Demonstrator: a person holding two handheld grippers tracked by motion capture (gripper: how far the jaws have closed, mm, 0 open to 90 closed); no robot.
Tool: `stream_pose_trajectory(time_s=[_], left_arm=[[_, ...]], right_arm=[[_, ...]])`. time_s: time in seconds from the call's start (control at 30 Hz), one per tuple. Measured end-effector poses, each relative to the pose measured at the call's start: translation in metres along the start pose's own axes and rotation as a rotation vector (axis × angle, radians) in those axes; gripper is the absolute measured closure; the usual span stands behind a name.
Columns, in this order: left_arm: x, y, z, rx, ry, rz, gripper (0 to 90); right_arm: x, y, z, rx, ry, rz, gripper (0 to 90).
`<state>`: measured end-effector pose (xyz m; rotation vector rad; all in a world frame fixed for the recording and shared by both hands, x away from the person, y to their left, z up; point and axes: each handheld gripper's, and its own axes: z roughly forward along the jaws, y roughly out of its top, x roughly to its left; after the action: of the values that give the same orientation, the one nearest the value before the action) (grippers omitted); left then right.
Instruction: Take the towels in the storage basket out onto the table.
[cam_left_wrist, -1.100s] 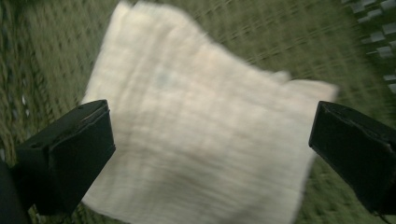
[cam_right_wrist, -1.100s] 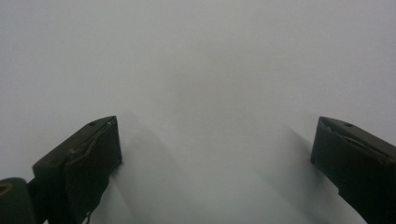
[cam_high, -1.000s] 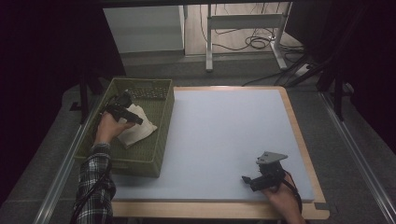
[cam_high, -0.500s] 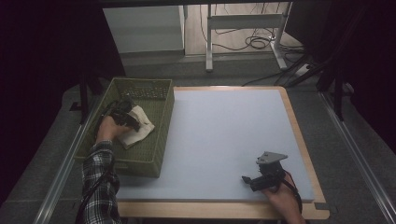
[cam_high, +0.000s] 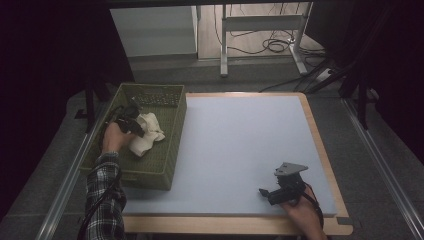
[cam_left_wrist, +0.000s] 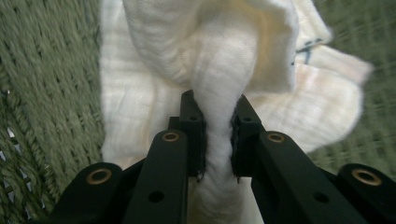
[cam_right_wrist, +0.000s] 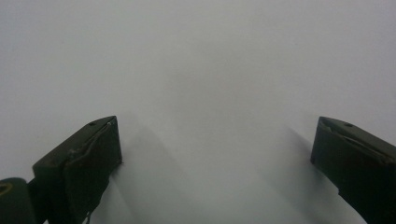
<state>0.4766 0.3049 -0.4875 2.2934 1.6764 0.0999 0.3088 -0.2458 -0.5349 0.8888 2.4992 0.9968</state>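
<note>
left gripper (cam_left_wrist: 218, 133): just closed, pinching white cloth (cam_left_wrist: 224, 84) fold between pads, inside green basket (cam_high: 160, 170) | right gripper (cam_right_wrist: 217, 140): spread wide, over table (cam_high: 240, 140)

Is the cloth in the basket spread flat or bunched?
Bunched: the white cloth lies crumpled, one fold pinched in the left hand-held gripper.

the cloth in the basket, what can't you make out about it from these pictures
- Cloth, left gripper view: a dark mark near its right edge, too blurred to read.
- Cloth, same view: the pinched fold's lower end, hidden between the left gripper, whose jaws have just been closing on it.
- Basket, high view: floor beneath the cloth, covered by cloth and hand.
</note>
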Motion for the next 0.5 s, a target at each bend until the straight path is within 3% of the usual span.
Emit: stream_pose_trajectory(time_s=[0.2,0.5], left_arm=[[-0.004,-0.004,-0.022,-0.052,-0.024,0.014,78.7],[-0.010,-0.018,-0.067,-0.171,-0.050,0.036,78.2]], right_arm=[[0.000,0.000,0.000,0.000,-0.001,-0.001,2.0],[0.000,0.000,0.000,0.000,-0.001,-0.003,2.0]])
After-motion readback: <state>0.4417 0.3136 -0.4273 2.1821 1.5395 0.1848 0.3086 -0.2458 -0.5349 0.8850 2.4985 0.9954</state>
